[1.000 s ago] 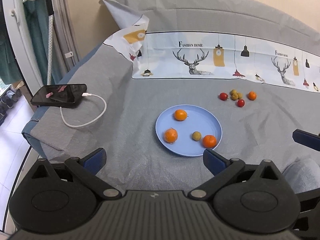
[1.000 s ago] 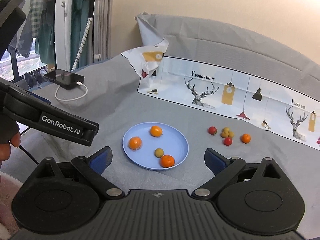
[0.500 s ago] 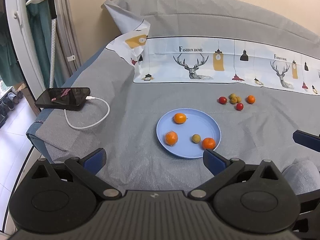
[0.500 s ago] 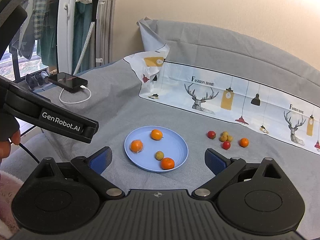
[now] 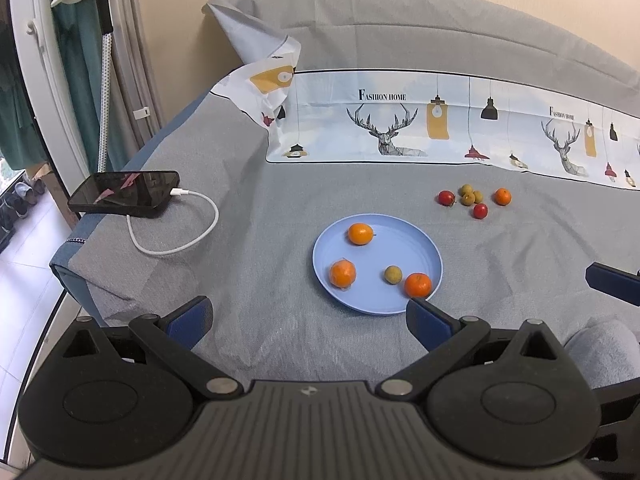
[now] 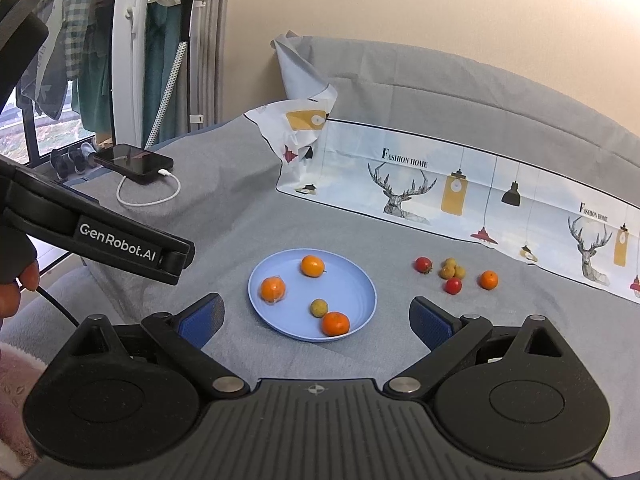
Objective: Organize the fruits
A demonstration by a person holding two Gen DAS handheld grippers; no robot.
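Note:
A light blue plate (image 5: 416, 240) (image 6: 352, 280) lies on the grey cloth, holding three small oranges (image 5: 360, 233) (image 6: 272, 289) and one tan round fruit (image 5: 393, 274) (image 6: 319, 307). Beyond it to the right sits a loose cluster: two red fruits (image 5: 445, 197) (image 6: 453, 285), a few tan fruits (image 5: 469, 195) (image 6: 452, 269) and one orange (image 5: 502, 197) (image 6: 488, 280). My left gripper (image 5: 308, 316) and right gripper (image 6: 316, 316) both stand open and empty, held back over the near edge short of the plate. The left gripper's body (image 6: 100, 236) crosses the right wrist view at left.
A black phone (image 5: 124, 193) (image 6: 134, 163) on a white charging cable (image 5: 176, 236) lies at the table's left edge. A printed deer cloth (image 5: 440, 124) (image 6: 460, 184) runs along the back. A garment steamer pole (image 6: 176, 68) stands left of the table. A hand (image 6: 16, 288) shows at far left.
Both grippers have drawn back and risen a little, so the plate and fruit sit slightly farther away. Nothing on the table has moved; both stay open.

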